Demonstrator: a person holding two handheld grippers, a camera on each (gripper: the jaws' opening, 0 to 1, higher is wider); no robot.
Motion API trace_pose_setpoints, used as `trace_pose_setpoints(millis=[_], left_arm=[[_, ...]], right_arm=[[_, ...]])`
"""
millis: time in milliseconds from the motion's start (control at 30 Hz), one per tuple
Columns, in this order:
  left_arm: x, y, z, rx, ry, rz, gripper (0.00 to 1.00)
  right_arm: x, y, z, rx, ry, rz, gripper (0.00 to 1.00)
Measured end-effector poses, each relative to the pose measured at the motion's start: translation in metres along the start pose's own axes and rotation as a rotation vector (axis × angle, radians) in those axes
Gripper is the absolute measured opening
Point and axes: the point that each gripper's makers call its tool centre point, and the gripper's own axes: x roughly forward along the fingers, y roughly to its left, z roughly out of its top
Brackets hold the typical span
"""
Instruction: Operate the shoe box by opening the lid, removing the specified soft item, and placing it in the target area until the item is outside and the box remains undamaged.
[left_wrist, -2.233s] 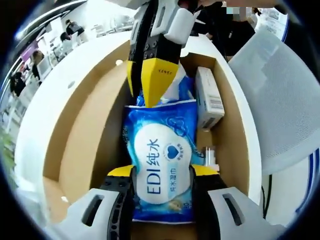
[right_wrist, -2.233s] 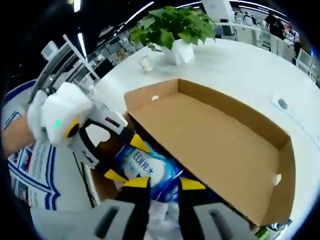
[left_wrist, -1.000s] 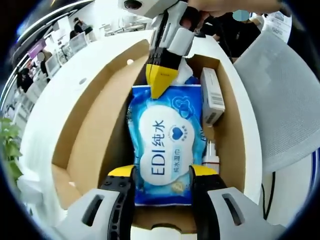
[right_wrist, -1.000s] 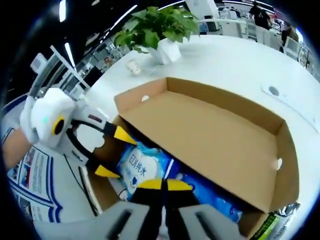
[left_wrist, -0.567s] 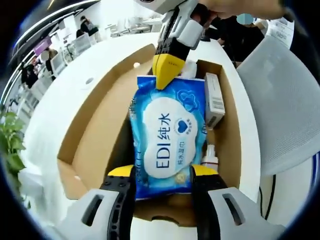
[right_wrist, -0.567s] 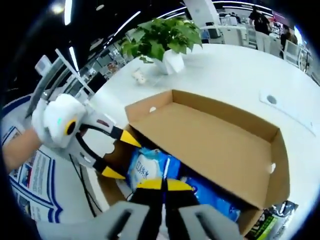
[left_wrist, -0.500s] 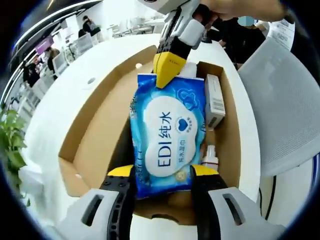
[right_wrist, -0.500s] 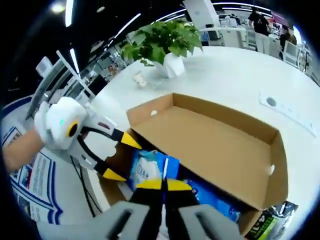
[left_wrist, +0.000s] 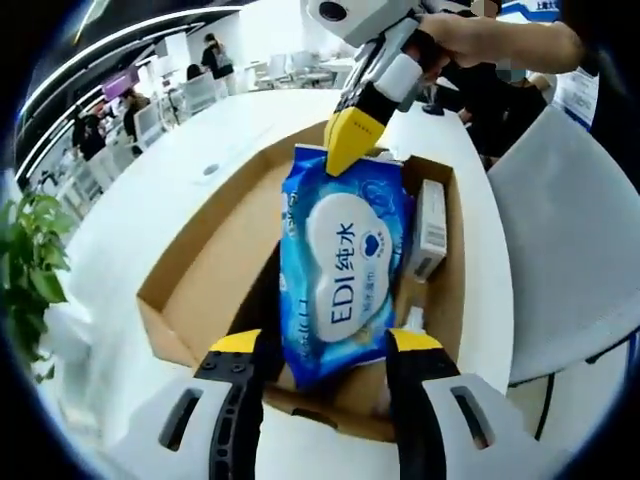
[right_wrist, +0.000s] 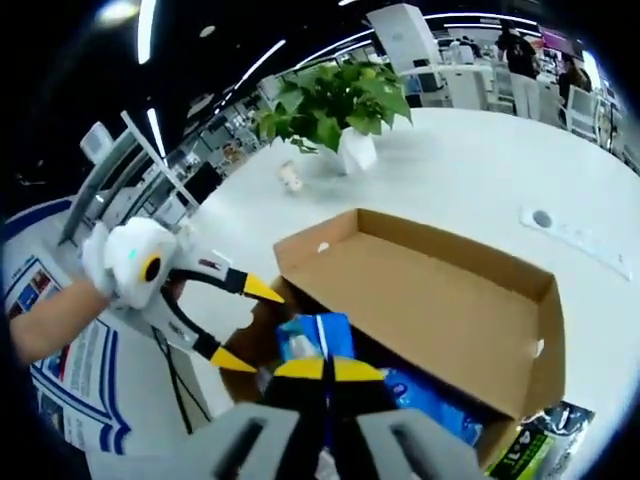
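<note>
While the right gripper (left_wrist: 352, 140) pinches the top edge of the blue wet-wipe pack (left_wrist: 345, 268), its yellow jaws closed together on the wrapper, the pack hangs tilted above the open shoe box (left_wrist: 205, 290), its lower end seemingly level with the near wall and not yet clear of it. From the left gripper view, the left gripper (left_wrist: 325, 345) has its jaws spread wide on either side of the pack's bottom corner; from these views I cannot tell whether either jaw touches the wrapper. The right gripper view gives the same picture from the other side: the left gripper (right_wrist: 240, 325) stands agape beside the box, and the pack (right_wrist: 315, 345) rises just beyond the right gripper's own closed tips (right_wrist: 324, 368).

The lid (right_wrist: 450, 300) is already folded back, so the step in hand is the removal itself, roughly midway. A white carton (left_wrist: 432, 228) and a small bottle (left_wrist: 409, 322) sit in the box beside the pack and should stay put.

Next, I judge, the pack needs lifting higher until its lower edge clears the cardboard wall, then carrying sideways onto the white table (left_wrist: 150, 210). Dragging it across the rim could bend the wall, and a one-edge grip on a soft pack may slip
</note>
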Motion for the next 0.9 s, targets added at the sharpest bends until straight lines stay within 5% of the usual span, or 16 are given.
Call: trace_pose_setpoints(millis=[900], left_arm=[[-0.042,-0.025,0.024,-0.119,-0.226,0.205,0.63]], right_arm=[[-0.044,0.028,0.024,-0.003,-0.125,0.021,0.00]])
